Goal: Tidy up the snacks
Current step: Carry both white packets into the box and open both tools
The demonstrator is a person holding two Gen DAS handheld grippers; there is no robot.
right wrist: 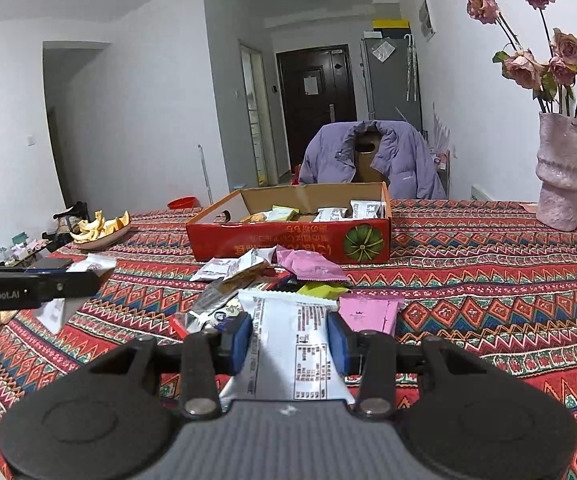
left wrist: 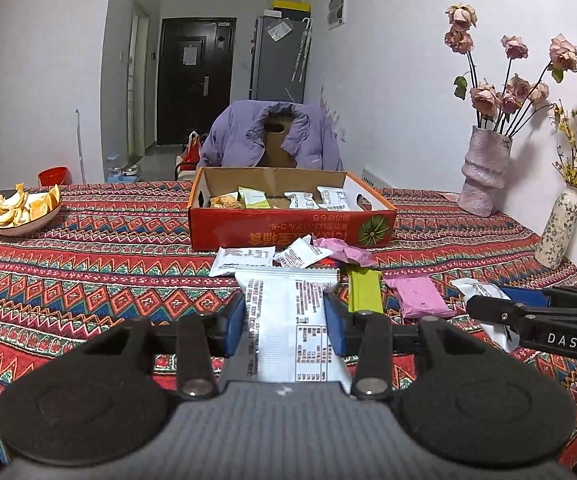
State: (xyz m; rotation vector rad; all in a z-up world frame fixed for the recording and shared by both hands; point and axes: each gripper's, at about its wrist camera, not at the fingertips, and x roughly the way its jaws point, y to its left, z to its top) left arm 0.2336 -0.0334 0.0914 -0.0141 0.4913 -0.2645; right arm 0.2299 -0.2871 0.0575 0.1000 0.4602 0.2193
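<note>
While both loads hang above the patterned tablecloth (left wrist: 88, 280), grip condition checked first. Left gripper (left wrist: 290, 326): blue pads pressed against both long edges of a white printed packet (left wrist: 288, 320), clamped, packet sticking forward and slightly bowed. Right gripper (right wrist: 290, 338): likewise clamped on a second white packet (right wrist: 292, 340), held the same way.

Destination noted: red cardboard box (left wrist: 288, 232) straight ahead, open-topped, already containing several packets along its floor. Remaining loose snacks lying between the grippers and the box's near wall: white sachets (left wrist: 244, 258), pink pouches (left wrist: 422, 296), a green bar (left wrist: 364, 290).

Judged step: carry both packets over the near wall and deposit inside.

Recommended handling:
- Raise enough to pass over the front wall; avoid dragging packet tips across the pile in front.
- Keep the two grippers apart sideways on approach, since both face the same opening.
- Aim for bare cardboard in the middle of the box, not on top of packets already laid.
- Lower before releasing, so packets land flat.

Risk: thin foil held by its edges may slip or fold if tilted sharply.
</note>
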